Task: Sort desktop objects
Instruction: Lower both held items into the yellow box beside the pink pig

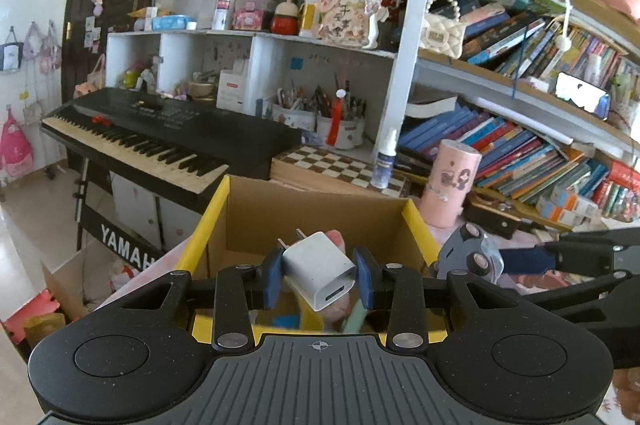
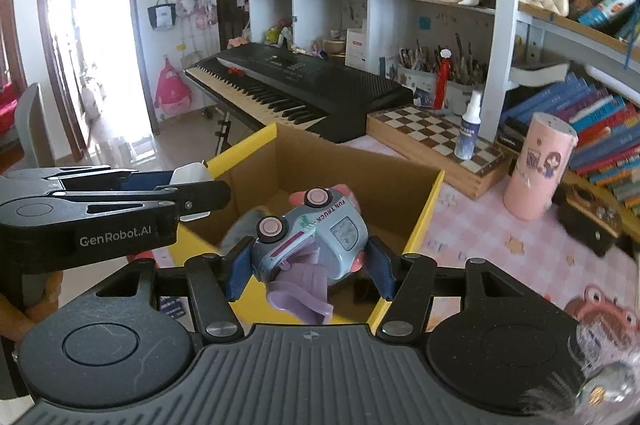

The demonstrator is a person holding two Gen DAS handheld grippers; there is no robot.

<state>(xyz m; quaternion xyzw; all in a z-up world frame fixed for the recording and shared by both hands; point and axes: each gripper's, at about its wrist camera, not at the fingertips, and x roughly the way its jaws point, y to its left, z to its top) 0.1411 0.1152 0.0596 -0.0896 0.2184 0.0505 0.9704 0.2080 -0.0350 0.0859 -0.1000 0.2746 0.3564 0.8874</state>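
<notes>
I'm over the cardboard box (image 2: 304, 161) now, yellow-edged flaps folded out, mouth open straight ahead and below both claws. It sits on the pink checked tablecloth (image 2: 480, 225), with the chessboard (image 2: 432, 137) and the pink tumbler (image 2: 538, 165) off to its right.

Both loads hang above that opening, so the drop I judge to be next turns on one thing: the box lies directly under and just forward of the fingertips, not to either side. From the right wrist view I see some soft pink and grey things already lying on the box floor beneath the truck.

My right gripper (image 2: 308, 265) is clamped on the toy truck (image 2: 312, 237), pads pressing its front and back, its long axis running across from pad to pad, wheels turned up toward me, a lilac flap dangling off its underside. It's over the box's near right portion.

My left gripper (image 1: 318, 273) sits beside it, to the left, squeezed narrow on the white charger plug (image 1: 318, 267). The plug is tilted, prongs pointing up and away toward the far wall of the box, socket end toward me. It's over the box's near left part.

Neither hand looks nearer than the other; both are already inside the rim line, as far as I can judge.
</notes>
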